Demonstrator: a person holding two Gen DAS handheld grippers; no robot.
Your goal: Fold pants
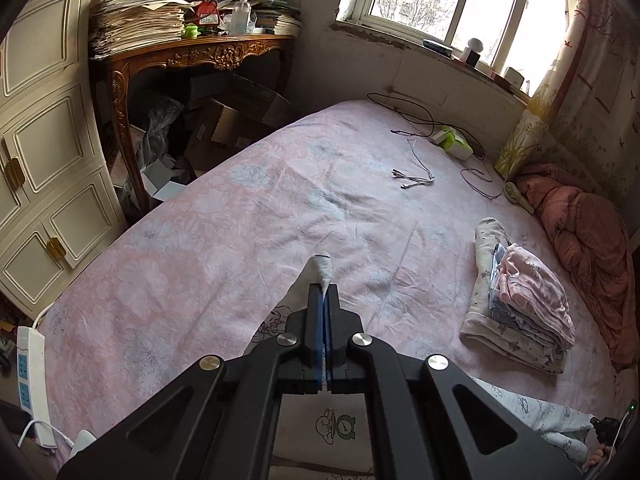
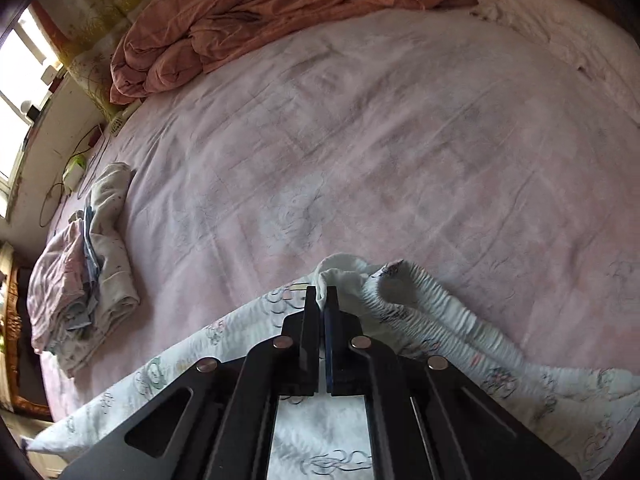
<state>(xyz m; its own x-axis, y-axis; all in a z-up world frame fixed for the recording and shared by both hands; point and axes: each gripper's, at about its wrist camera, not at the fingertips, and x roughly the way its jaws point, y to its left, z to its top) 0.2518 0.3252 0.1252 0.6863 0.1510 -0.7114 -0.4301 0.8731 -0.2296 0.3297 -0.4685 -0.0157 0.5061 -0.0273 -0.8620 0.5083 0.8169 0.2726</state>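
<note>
No brand name or writing can be read anywhere; the only print is a cartoon figure with a round green clock face on the white printed cotton pants [image 1: 340,432], seen at the bottom centre of the left wrist view. The pants lie along the near edge of the pale pink flowered bedsheet [image 1: 224,240]. The left gripper [image 1: 323,292] is closed tight on a pinched-up point of the pants' white cloth, which sticks out past its tips. In the right wrist view the right gripper [image 2: 321,300] is clamped on a bunched fold beside the ribbed elastic waistband [image 2: 432,304]. A stack of folded clothes [image 1: 524,304] sits at right, a crumpled salmon quilt [image 1: 584,232] beyond it. Loose charging cables [image 1: 416,176] lie at upper centre, a white power strip [image 1: 32,376] hangs at lower left, and a carved wooden desk heaped with papers [image 1: 192,52] stands at upper left
</note>
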